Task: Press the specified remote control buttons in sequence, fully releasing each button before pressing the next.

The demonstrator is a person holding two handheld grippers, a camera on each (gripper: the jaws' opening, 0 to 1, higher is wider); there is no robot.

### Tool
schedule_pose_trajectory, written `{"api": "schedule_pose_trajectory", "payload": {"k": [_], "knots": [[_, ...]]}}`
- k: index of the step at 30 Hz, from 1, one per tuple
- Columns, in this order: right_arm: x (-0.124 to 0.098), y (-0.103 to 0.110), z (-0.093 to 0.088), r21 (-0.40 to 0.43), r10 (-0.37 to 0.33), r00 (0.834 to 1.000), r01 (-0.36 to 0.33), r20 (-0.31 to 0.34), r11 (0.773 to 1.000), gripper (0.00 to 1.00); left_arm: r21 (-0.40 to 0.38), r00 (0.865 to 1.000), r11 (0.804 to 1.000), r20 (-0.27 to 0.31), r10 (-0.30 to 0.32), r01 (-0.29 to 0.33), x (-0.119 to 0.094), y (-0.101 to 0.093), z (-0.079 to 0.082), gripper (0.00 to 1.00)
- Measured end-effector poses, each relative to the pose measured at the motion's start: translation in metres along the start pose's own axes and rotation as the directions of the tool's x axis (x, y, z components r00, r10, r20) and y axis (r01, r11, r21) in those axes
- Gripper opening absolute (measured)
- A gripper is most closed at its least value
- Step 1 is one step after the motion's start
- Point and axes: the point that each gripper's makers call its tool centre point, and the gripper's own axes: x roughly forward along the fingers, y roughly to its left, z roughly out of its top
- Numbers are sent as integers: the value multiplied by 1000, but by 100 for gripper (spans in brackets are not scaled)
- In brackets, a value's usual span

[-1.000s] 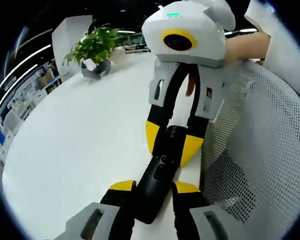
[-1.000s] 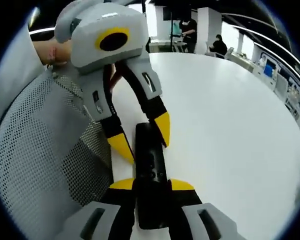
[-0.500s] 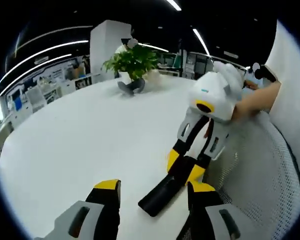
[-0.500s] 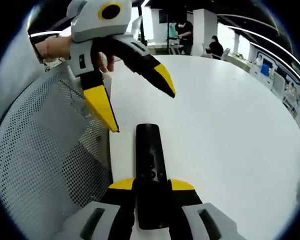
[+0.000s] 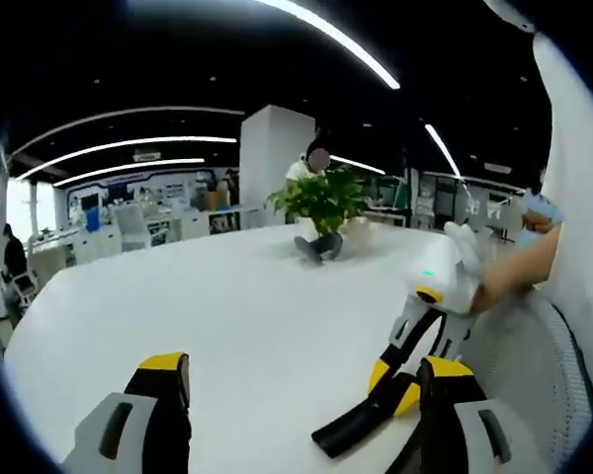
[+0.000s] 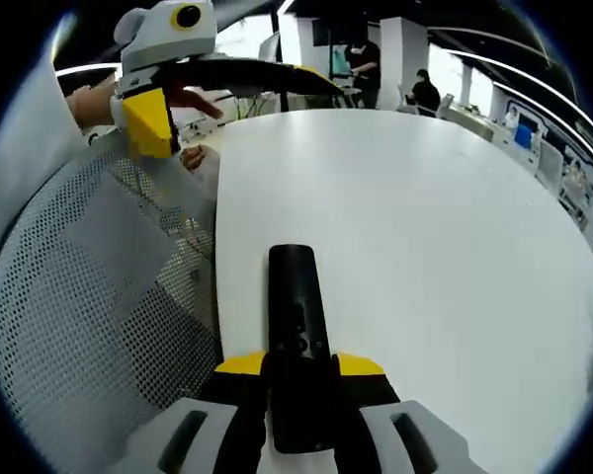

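Left gripper view: own left gripper (image 5: 301, 380) low in the picture, yellow-tipped jaws spread wide with nothing between them, raised clear of the white table (image 5: 227, 306). Down to the right, the black remote control (image 5: 361, 423) lying flat on the table near its edge, one end caught between the yellow tips of the right gripper (image 5: 395, 383) — a white body with a green light on top, held by a person's hand (image 5: 504, 281). Just beside that, a grey mesh chair back (image 5: 534, 355). Far across the table, a potted plant (image 5: 324, 202).

Right gripper view: own right gripper (image 6: 298, 367) rising from the bottom, jaws closed on the near end of the remote control (image 6: 296, 316), which points straight ahead along the table (image 6: 425, 227) with its buttons facing up. Upper left, the left gripper (image 6: 227, 89) held well above the table and apart from the remote — jaws parted, one yellow tip hanging down, the other stretched out to the right. Mesh chair back (image 6: 89, 296) along the left side, touching the table edge
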Motion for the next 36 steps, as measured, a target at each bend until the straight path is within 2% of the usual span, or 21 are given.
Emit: {"api": "schedule_pose_trajectory", "payload": {"k": [6, 9, 13, 15, 19, 22, 23, 25, 30, 33, 36], "knots": [[1, -1, 1, 1, 1, 1000, -1, 2, 1000, 22, 30, 997, 997, 32, 65, -66, -10, 5, 1, 100], [1, -1, 1, -2, 2, 1000, -2, 1, 1000, 22, 27, 990, 995, 102, 97, -101, -15, 8, 7, 100], [1, -1, 1, 2, 3, 1000, -3, 0, 1000, 22, 33, 982, 986, 105, 158, -162, -22, 18, 1, 100], [1, -1, 1, 7, 3, 1000, -3, -1, 1000, 22, 10, 976, 982, 111, 189, -191, -24, 24, 0, 100], [1, -2, 2, 13, 11, 1000, -11, -18, 1000, 22, -30, 973, 983, 139, 186, -184, -25, 27, 7, 100], [2, -4, 3, -12, 16, 999, -17, -43, 1000, 21, -78, 981, 983, 85, 173, -167, -22, 25, -3, 100], [2, -4, 3, -17, 24, 998, -24, -50, 1000, 21, -68, 983, 984, 63, 170, -166, -21, 24, -6, 100], [3, -8, 4, -25, 26, 998, -28, -62, 999, 21, -49, 984, 985, 56, 167, -164, -20, 24, -8, 100], [5, -21, 6, -48, 17, 995, -22, -94, 999, 21, -50, 983, 986, 90, 162, -158, -23, 23, -2, 100], [6, -31, 9, -61, 4, 993, -11, -114, 998, 21, -47, 971, 982, 148, 188, -183, -28, 28, 8, 100], [8, -39, 10, -73, -7, 992, -2, -129, 997, 21, -52, 971, 982, 148, 188, -182, -27, 28, 9, 100]]}}
